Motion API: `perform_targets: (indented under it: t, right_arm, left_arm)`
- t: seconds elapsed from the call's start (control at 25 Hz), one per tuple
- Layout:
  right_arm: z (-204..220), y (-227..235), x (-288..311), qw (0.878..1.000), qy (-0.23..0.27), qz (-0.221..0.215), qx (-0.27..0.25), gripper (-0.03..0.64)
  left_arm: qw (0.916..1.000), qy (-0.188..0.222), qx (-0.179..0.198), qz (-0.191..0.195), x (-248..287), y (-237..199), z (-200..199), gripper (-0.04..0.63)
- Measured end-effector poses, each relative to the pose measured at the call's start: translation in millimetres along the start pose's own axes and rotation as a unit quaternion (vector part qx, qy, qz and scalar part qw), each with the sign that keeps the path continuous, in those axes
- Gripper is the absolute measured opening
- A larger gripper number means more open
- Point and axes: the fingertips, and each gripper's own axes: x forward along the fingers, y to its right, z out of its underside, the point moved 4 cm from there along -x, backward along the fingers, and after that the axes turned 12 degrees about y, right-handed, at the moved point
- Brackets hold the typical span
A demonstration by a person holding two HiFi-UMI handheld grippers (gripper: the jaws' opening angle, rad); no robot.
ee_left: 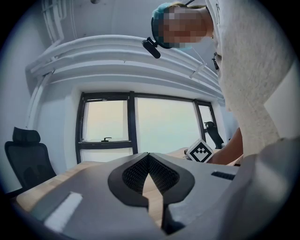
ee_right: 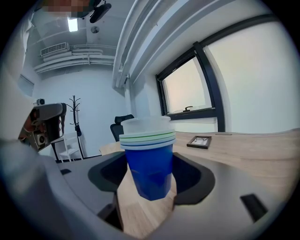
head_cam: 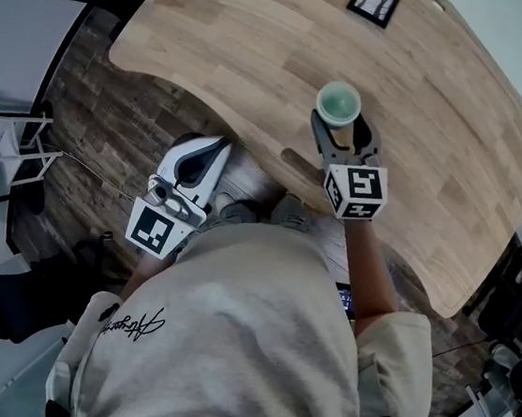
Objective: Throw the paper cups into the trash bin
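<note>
Light wood made up the big curved table [head_cam: 262,43], with dark floor [head_cam: 128,139] beside it and a wide window [ee_left: 140,126] at the back of the room. Far to the left stood a black chair [ee_left: 26,161]. Next came the left gripper [ee_left: 148,157], held low by the person's side, off the edge of the table and over the floor. Its two jaws were pressed together at the tips and had nothing between them. More to the right was the right gripper [head_cam: 342,133], reaching out over the table. Its jaws had closed in on a stack of paper cups [ee_right: 149,159], with one pad on each side of the blue cup on the outside. The cups sat one inside the other, upright, with a pale one on top, near the front edge of the table. I could not tell if the bottom touched the wood. A little picture frame [head_cam: 374,2] lay farther back on the table, well apart from the cups. No trash bin showed in any view. So the job looked like it was only at the start: the cups were grabbed, I think, but they were at the table and not in a bin. What was left was to carry them to the bin, wherever it was, and let go over it.
</note>
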Motion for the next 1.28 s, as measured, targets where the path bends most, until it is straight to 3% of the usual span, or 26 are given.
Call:
perform_targets:
  t: [0.8, 1.28]
  right_arm:
    - [-6, -167, 86, 0.994, 0.004, -0.112, -0.014, 0.305]
    - [-7, -256, 118, 0.987, 0.012, -0.157, -0.022, 0.305]
  left_arm:
    - [0.9943, -0.001, 0.013, -0.106, -145, -83, -18, 0.003]
    - [0.9882, -0.002, 0.02, -0.152, -229, -117, -25, 0.003]
